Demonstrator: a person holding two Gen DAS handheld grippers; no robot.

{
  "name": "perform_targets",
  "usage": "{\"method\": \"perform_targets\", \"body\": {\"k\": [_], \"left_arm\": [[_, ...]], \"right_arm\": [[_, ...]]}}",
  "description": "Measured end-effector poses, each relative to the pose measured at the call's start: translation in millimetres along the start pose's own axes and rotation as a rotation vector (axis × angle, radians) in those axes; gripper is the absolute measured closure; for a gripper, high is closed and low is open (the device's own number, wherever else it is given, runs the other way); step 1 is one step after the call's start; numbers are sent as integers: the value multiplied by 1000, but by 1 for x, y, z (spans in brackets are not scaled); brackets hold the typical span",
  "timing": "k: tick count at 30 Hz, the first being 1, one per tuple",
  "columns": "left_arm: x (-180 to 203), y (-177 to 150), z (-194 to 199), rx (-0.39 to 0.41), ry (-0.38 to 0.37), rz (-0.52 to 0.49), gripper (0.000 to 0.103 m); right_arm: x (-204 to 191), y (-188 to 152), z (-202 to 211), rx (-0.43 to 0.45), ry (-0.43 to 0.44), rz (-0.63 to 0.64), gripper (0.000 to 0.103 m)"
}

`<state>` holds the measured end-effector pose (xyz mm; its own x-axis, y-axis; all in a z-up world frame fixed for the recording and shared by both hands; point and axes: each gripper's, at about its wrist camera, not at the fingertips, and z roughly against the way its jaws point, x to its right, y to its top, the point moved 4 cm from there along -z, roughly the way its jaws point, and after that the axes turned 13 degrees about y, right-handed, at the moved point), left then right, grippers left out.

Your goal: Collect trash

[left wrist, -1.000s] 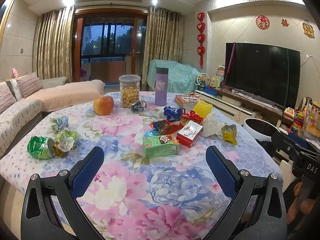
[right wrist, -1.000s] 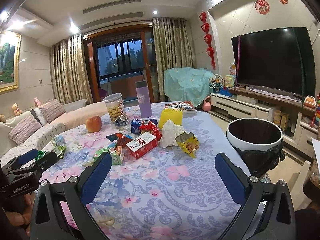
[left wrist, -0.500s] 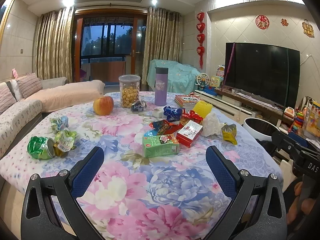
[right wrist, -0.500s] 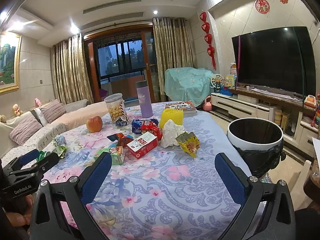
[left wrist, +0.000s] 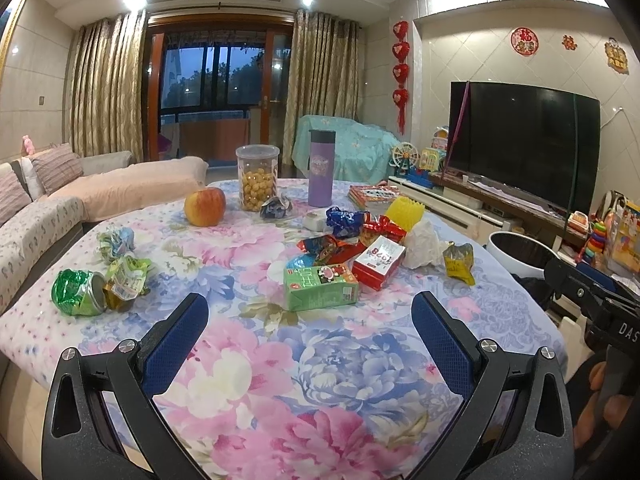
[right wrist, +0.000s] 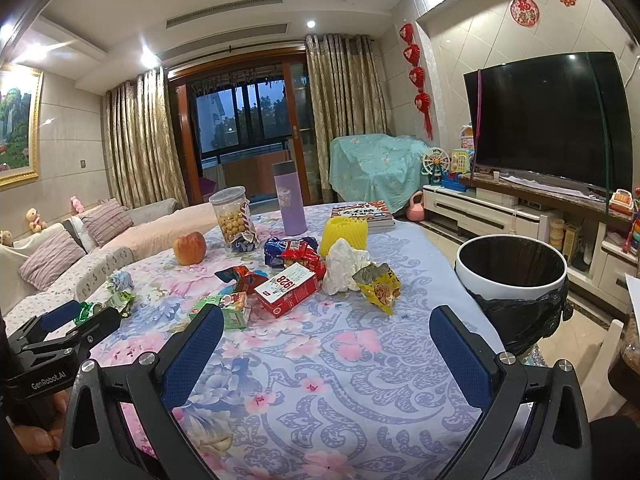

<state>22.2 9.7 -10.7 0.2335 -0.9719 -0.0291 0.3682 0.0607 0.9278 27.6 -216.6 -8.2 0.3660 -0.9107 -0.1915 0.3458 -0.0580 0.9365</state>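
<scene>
Trash lies on the floral tablecloth (left wrist: 256,360): a green carton (left wrist: 320,289), a red box (left wrist: 378,261), a white tissue wad (left wrist: 422,243), a yellow wrapper (left wrist: 460,262), a crushed green can (left wrist: 78,299) and several crumpled wrappers (left wrist: 340,232). A white bin with a black liner (right wrist: 512,276) stands off the table's right edge. My left gripper (left wrist: 310,312) is open and empty above the near table edge, short of the carton. My right gripper (right wrist: 326,324) is open and empty, short of the red box (right wrist: 288,289) and the yellow wrapper (right wrist: 380,286).
An apple (left wrist: 205,206), a snack jar (left wrist: 257,182), a purple flask (left wrist: 321,167), a yellow cup (left wrist: 405,213) and a book (left wrist: 372,192) stand at the far side. A sofa (left wrist: 36,220) is left, a TV (left wrist: 524,142) right.
</scene>
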Motion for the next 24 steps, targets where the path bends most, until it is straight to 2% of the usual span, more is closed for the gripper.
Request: {"method": "perform_targets", "body": {"k": [14, 19, 24], "left_arm": [[0, -17, -47, -115, -16, -33, 0], [3, -20, -66, -170, -74, -27, 0], [11, -19, -87, -193, -94, -86, 0]], "right_arm": [[14, -5, -19, -52, -1, -41, 0], [20, -7, -31, -81, -1, -46, 0], [33, -12, -47, -125, 0, -84, 0]]}}
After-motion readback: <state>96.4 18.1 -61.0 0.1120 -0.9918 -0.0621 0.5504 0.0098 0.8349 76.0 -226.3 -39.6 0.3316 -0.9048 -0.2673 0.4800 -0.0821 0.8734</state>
